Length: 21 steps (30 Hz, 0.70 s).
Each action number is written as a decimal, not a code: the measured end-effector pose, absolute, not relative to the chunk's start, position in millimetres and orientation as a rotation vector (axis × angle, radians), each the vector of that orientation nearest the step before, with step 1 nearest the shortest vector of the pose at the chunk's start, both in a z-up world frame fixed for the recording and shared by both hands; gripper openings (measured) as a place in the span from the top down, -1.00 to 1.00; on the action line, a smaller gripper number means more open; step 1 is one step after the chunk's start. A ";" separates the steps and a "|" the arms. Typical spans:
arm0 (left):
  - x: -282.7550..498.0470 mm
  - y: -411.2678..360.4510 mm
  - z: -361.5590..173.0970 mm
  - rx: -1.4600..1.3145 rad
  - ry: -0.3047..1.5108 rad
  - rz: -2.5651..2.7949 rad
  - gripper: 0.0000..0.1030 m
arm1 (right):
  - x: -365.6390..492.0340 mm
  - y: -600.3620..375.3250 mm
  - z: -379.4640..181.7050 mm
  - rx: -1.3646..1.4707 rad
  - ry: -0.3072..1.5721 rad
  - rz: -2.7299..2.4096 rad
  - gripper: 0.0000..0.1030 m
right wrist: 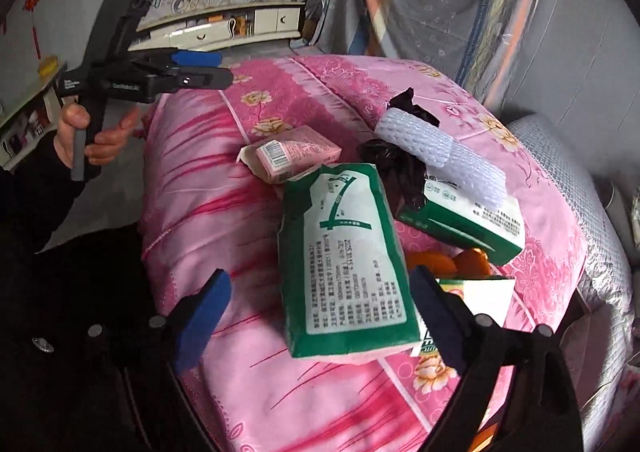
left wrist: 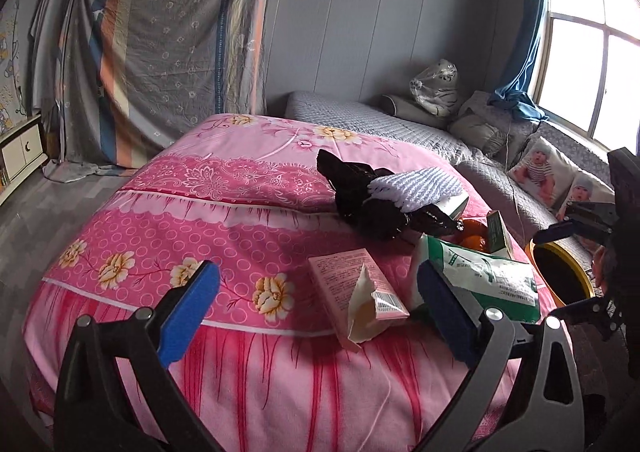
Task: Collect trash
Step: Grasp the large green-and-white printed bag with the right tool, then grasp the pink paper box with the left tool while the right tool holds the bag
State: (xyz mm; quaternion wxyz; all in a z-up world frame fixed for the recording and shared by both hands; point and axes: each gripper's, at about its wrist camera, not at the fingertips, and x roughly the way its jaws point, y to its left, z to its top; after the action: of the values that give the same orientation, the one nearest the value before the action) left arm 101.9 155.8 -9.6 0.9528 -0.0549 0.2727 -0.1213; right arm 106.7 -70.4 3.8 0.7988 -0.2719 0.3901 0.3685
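Pink quilt [right wrist: 248, 392] is carrying the trash; your right gripper [right wrist: 316, 316], spread wide and empty, is hovering at the green packet [right wrist: 344, 272], lengthwise ahead. Left gripper [left wrist: 320, 312] is also gaping, farther off.

- The pink quilt [right wrist: 224, 211] under both sets of jaws looked like smooth, faintly sheened cloth.
- The green-and-white pack [right wrist: 344, 264] between the right jaws was crinkled, glossy plastic.
- The pink box [left wrist: 352, 284] between the left jaws was matt cardboard.
- Beyond it, the black bag [left wrist: 360, 187] was shiny, crumpled film.
- The white foam netting [right wrist: 440, 159] looked rough.
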 end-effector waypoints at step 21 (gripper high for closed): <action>103.1 160.9 -21.9 -0.122 0.606 -0.234 -0.84 | 184.3 -37.6 -65.0 -0.600 1.166 0.747 -0.68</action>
State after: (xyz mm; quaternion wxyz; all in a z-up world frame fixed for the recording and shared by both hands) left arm 103.1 160.9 -21.9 0.9459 -0.0600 0.2974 -0.1149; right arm 184.3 -37.6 -65.0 0.7285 -0.2722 0.5293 0.3393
